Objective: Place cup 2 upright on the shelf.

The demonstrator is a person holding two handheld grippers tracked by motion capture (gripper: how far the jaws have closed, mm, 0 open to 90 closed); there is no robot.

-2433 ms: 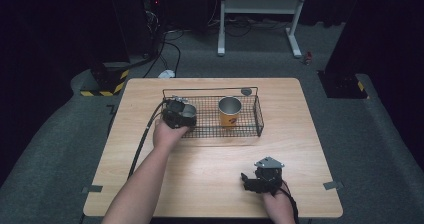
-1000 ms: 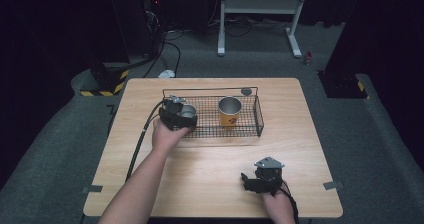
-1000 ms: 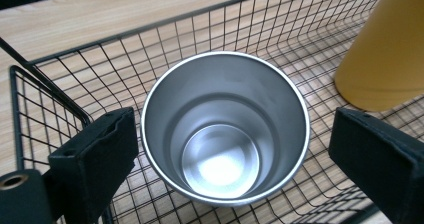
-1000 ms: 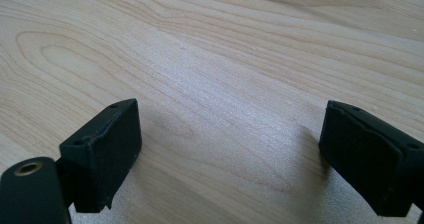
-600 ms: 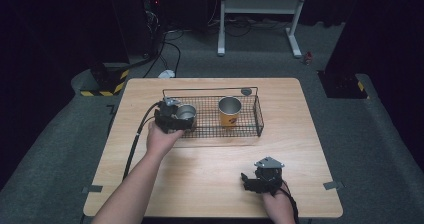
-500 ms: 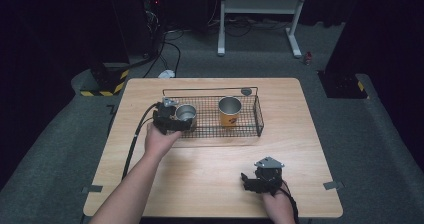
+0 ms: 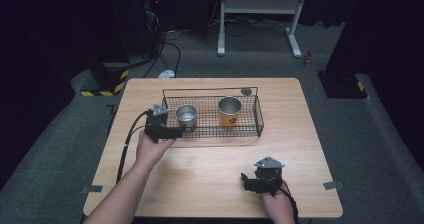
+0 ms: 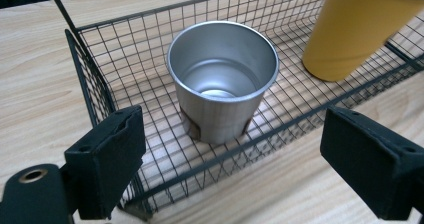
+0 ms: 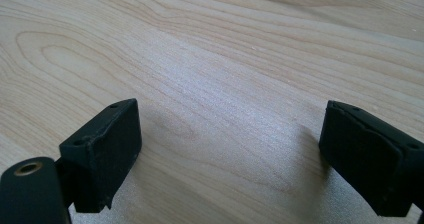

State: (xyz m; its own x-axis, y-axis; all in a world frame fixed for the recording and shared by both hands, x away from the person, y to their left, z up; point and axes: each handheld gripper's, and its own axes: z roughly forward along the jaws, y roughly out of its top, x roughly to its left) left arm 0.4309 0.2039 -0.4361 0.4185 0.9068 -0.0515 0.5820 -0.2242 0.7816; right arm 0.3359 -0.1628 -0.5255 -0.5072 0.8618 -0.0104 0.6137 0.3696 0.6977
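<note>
I'm holding the left claw [image 7: 176, 132] at the near-left corner of the wire basket [image 7: 257, 115], jaws standing wide with nothing between them. The steel cup [image 7: 186, 116] is sitting upright inside the basket at its left end, just beyond the claw tips, apart from them. In the left gripper view the steel cup [image 8: 222, 79] is lying straight ahead between the two black pads, farther off than them, with the basket's near wall [image 8: 280, 129] running across between the claw and the cup. The left pad is sitting at the basket's corner, outside the mesh; whether it's touching the wire I can't tell. The cup's mouth is facing up, inside looking empty. The yellow cup [image 8: 357, 29] is standing upright to the right of the steel cup in the same basket, near it but not touching; in the high view it's the yellow cup [image 7: 230, 112] at about the basket's middle.

My left hand [image 7: 152, 149] is gripping the left claw from the near side, cable trailing back toward the counter's left edge.

I'm resting the right claw [image 7: 246, 180] low over the wooden counter [image 7: 200, 174] near its front edge, well apart from the basket. In the right gripper view its jaws are also standing wide, bare wood grain between them, holding nothing.
</note>
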